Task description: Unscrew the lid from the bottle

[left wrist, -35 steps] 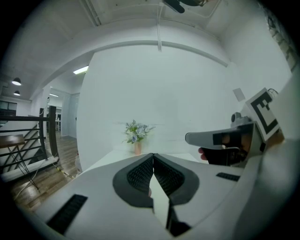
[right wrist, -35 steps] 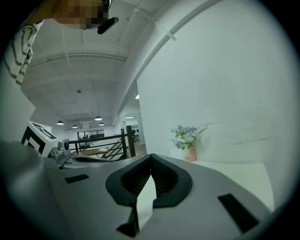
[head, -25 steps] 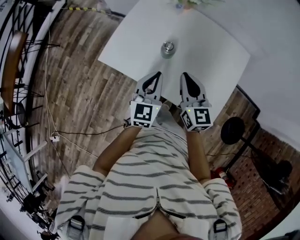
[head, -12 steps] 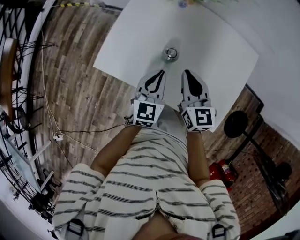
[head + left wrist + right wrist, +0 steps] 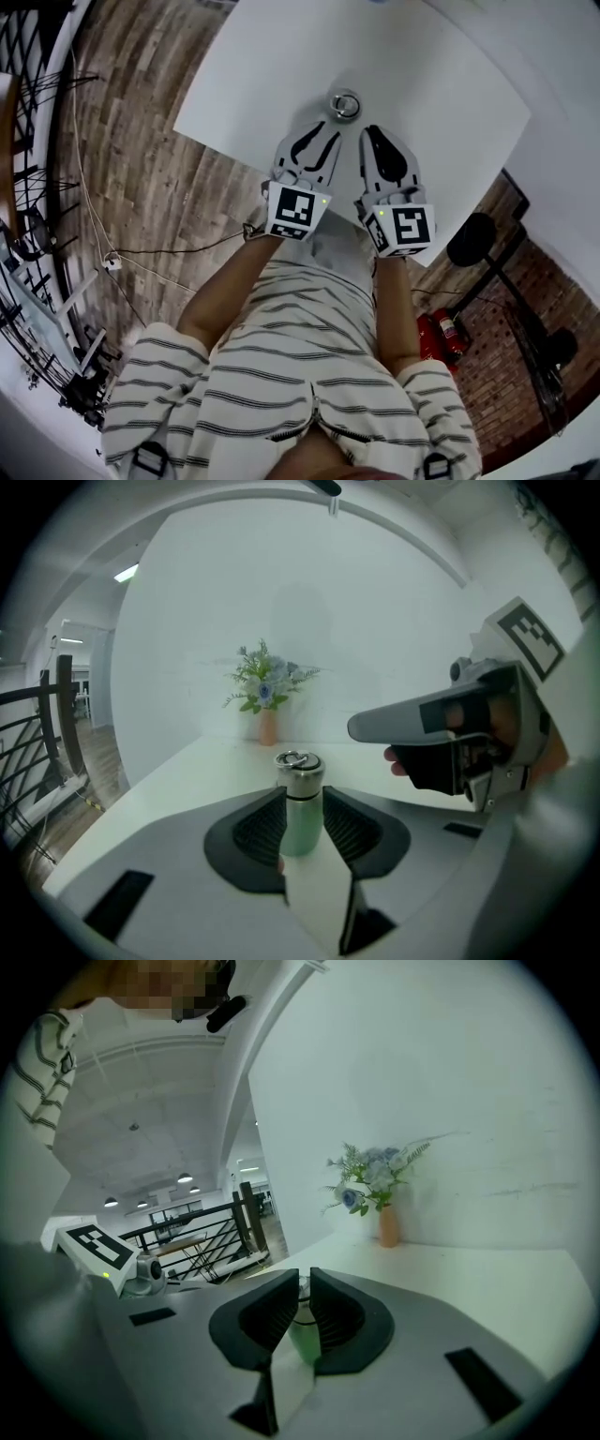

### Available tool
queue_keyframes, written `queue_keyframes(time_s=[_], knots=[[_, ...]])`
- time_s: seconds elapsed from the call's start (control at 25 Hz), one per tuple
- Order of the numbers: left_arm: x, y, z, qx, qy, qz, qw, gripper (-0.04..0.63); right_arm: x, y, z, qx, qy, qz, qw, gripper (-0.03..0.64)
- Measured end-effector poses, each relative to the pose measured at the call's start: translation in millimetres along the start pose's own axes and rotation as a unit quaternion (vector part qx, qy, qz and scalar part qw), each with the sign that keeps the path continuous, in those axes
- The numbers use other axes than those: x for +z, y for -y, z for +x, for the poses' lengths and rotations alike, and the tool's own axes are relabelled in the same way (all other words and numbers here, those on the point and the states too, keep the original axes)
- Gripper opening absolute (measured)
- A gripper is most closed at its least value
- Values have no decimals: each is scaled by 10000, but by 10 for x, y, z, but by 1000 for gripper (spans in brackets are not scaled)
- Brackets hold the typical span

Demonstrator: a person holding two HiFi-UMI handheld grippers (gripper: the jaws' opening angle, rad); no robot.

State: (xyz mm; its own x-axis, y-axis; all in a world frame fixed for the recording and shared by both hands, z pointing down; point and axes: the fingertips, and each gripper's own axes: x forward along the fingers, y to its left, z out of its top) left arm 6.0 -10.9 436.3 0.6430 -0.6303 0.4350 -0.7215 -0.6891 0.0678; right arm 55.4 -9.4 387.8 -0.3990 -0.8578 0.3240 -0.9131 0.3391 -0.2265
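One green bottle (image 5: 344, 103) with a ringed metal lid (image 5: 298, 764) is set upright on the white table (image 5: 450, 84), in the upper middle of the head view, and it is touched by nothing. Just below it in that frame the left gripper (image 5: 314, 142) and the right gripper (image 5: 377, 141) are held side by side, both pointed at it and both apart from it. Compared with a second ago, the bottle is seen nearer to the two grippers, so most of the approach appears to have been made. The left jaws, pressed together half a second ago, are being opened. In the left gripper view the bottle is framed in their gap, yet it is judged to lie beyond the tips, not between the pads. The right jaws are kept all but together on nothing, with only a sliver of green seen through the slit. The opening is read as readiness for a grasp on the bottle's body; no hold is taken yet and the lid is still seated. A small vase of flowers (image 5: 267, 719) is seen at the far table edge, upper centre of the left gripper view.
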Motion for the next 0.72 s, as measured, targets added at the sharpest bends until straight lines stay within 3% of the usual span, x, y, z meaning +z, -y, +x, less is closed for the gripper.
queue_keyframes(time_s=[0.32, 0.52, 0.72], knots=[[-129, -51, 270, -220, -183, 107, 9995, 224, -82, 39, 175, 249, -232, -98, 9994, 114], [-197, -51, 356, -305, -251, 195, 9990, 271, -151, 27, 284, 424, -432, -206, 9980, 182], [-192, -49, 461, -402, -218, 513, 9976, 297, -227, 14, 396, 628, -721, -421, 9945, 244]])
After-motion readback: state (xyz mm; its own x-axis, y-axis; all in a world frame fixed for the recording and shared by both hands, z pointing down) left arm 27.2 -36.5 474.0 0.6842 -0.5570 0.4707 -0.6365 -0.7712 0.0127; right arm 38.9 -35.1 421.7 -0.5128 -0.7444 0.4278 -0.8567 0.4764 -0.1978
